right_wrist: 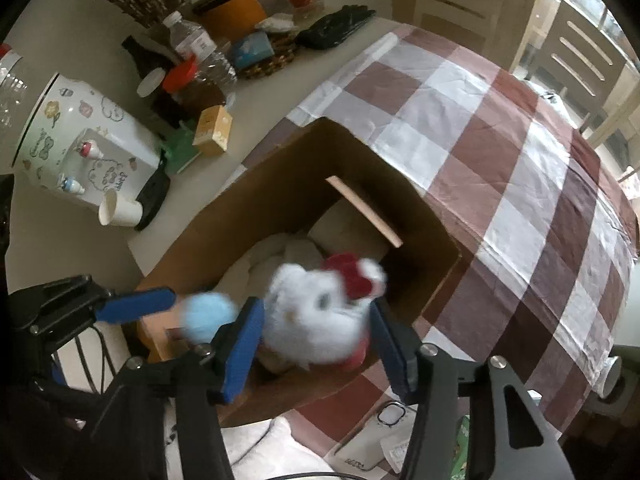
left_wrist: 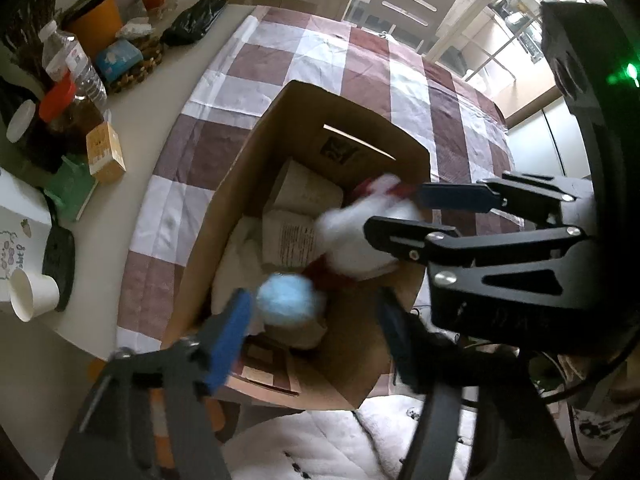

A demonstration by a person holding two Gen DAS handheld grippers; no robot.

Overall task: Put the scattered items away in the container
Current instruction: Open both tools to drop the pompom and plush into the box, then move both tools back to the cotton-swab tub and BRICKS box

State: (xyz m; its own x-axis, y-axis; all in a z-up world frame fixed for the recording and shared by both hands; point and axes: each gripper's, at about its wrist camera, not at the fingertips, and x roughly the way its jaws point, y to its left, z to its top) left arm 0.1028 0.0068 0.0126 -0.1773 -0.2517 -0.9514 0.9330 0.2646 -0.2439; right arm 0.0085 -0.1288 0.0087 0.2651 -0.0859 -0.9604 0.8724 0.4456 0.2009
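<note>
Both the left claw (left_wrist: 316, 332) and right claw (right_wrist: 316, 340) stand open over the cardboard box (right_wrist: 288, 200), the blue pompom (left_wrist: 290, 300) and white plush toy (right_wrist: 320, 320) loose between their pads.

Both wrist cameras look steeply down from close above into the cardboard box (left_wrist: 240, 184) (right_wrist: 280, 184); each also catches the checked cloth (left_wrist: 360, 60) (right_wrist: 500, 140) and cluttered bench (left_wrist: 168, 80) (right_wrist: 256, 128).

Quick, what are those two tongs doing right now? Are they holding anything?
Left tongs: open, holding nothing; a blue pompom blurs between them over the box.
Right tongs: open, around a white plush toy, not pressing it.
</note>
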